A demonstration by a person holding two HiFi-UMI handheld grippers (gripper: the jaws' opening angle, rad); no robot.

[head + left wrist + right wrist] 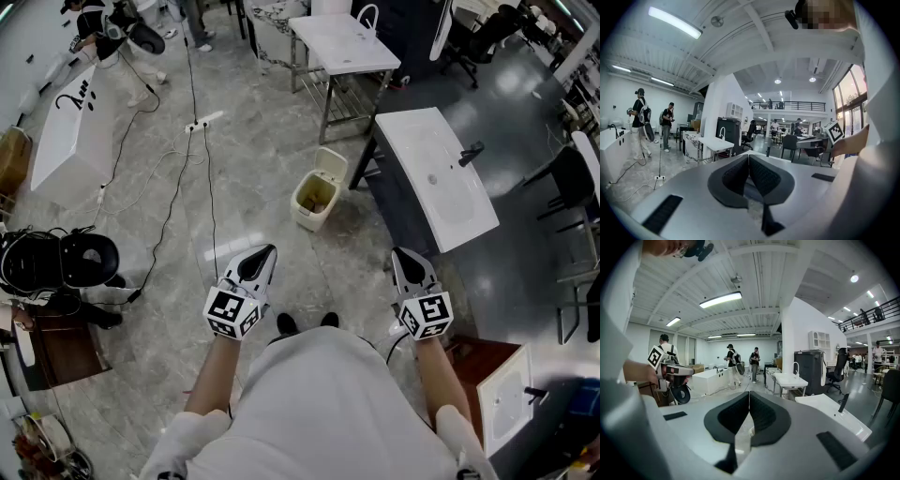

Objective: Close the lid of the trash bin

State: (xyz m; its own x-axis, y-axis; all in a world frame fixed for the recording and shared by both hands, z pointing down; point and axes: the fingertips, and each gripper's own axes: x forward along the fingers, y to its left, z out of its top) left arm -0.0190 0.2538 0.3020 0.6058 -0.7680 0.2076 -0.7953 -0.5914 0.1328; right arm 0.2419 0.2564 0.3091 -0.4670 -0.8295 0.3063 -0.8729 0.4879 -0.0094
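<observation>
A small cream trash bin (pixel 316 197) stands on the grey floor ahead of me, its lid (pixel 330 165) swung up at the back and some rubbish inside. My left gripper (pixel 265 253) is held low and left of the bin, well short of it, jaws shut and empty. My right gripper (pixel 401 253) hangs to the bin's right, also shut with nothing between its jaws. In the left gripper view the left gripper (pixel 749 156) shows closed pads; in the right gripper view the right gripper (pixel 749 394) shows the same. The bin is hidden in both gripper views.
A white basin counter (pixel 437 176) stands right of the bin, a white table (pixel 342 43) behind it. Cables and a power strip (pixel 202 123) lie on the floor to the left, near a white tub (pixel 73 137) and a black chair (pixel 61 260). Several people stand far off.
</observation>
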